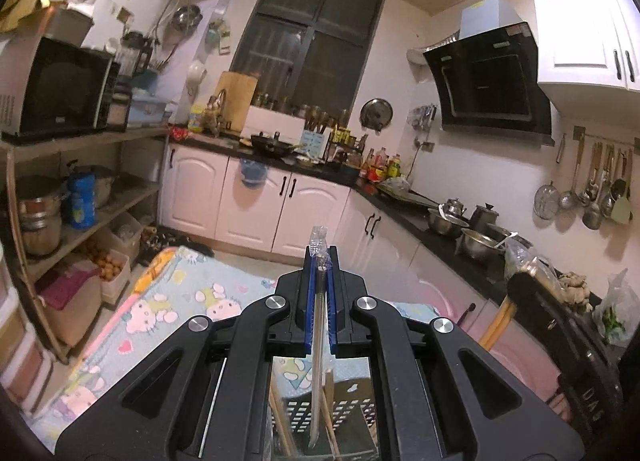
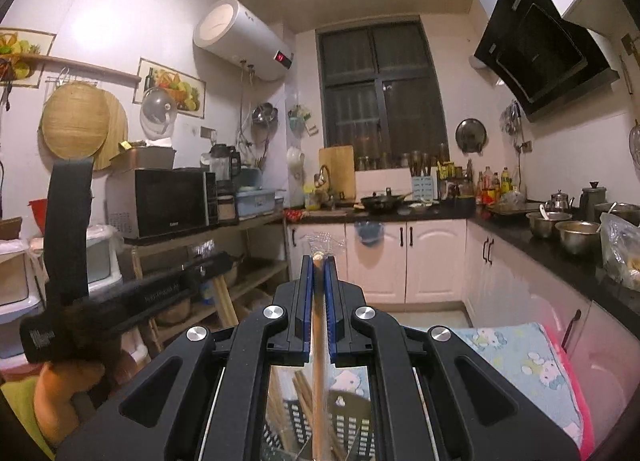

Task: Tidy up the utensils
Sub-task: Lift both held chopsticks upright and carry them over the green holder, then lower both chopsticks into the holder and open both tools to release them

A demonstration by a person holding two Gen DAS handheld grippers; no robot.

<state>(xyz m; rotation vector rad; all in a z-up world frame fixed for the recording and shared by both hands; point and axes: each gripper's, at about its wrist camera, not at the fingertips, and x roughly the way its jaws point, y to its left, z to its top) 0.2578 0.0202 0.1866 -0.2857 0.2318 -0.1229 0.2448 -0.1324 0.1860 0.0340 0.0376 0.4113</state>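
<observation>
The left gripper (image 1: 321, 261) clamps a wrapped utensil (image 1: 318, 341), its long axis along the fingers, top pointing away. The right gripper (image 2: 319, 265) clamps a wooden chopstick (image 2: 318, 361) likewise, above a slotted basket (image 2: 340, 417).

My view takes in a dark window (image 2: 384, 97) at the back, a white water heater (image 2: 240, 39) high on the wall, and a microwave (image 2: 168, 201) on the wooden shelf. There's a black wok (image 2: 382, 201) on the counter, steel bowls (image 2: 576, 235) to my right, and a cartoon-print cloth (image 1: 192, 301) spread below.
</observation>
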